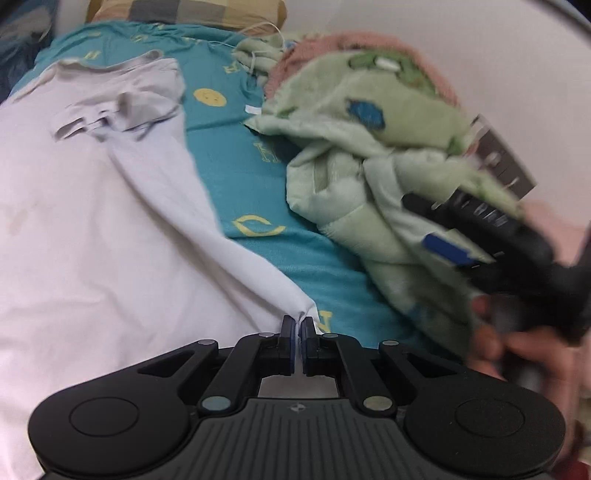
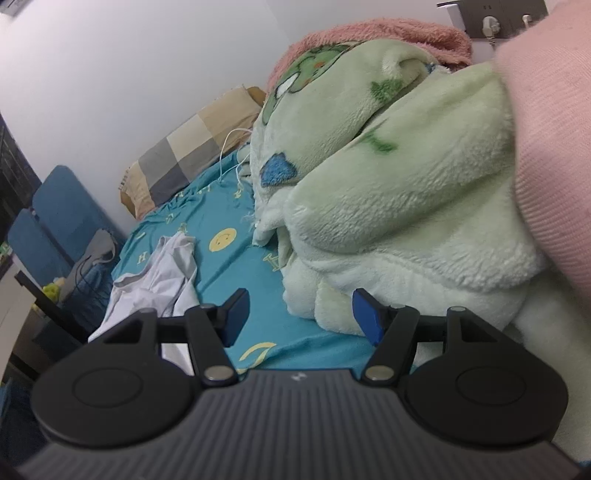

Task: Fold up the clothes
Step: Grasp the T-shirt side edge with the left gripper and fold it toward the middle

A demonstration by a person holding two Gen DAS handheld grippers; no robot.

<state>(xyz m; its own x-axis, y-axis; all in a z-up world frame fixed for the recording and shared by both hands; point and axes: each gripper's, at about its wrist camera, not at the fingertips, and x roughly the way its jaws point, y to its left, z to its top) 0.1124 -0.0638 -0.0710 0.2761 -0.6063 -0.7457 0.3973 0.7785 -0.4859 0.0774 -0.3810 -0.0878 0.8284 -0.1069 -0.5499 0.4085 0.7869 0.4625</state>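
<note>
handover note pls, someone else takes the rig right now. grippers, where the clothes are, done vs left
Left gripper: shut on a corner of the white shirt.
Right gripper: open, empty, fingers over the teal bedsheet beside the green fleece blanket.
Shirt lies spread on the bed, collar end away from the left gripper, some wrinkles near the collar.
Done: one corner gripped. No fold visible yet.
Left: take a second corner with the right gripper, then fold.

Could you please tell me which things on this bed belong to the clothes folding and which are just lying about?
Part of the job:
white shirt
left gripper, shut on the shirt's corner
right gripper, open and empty

Just lying about:
green fleece blanket
pink blanket
checked pillow
white cable
teal bedsheet
</note>
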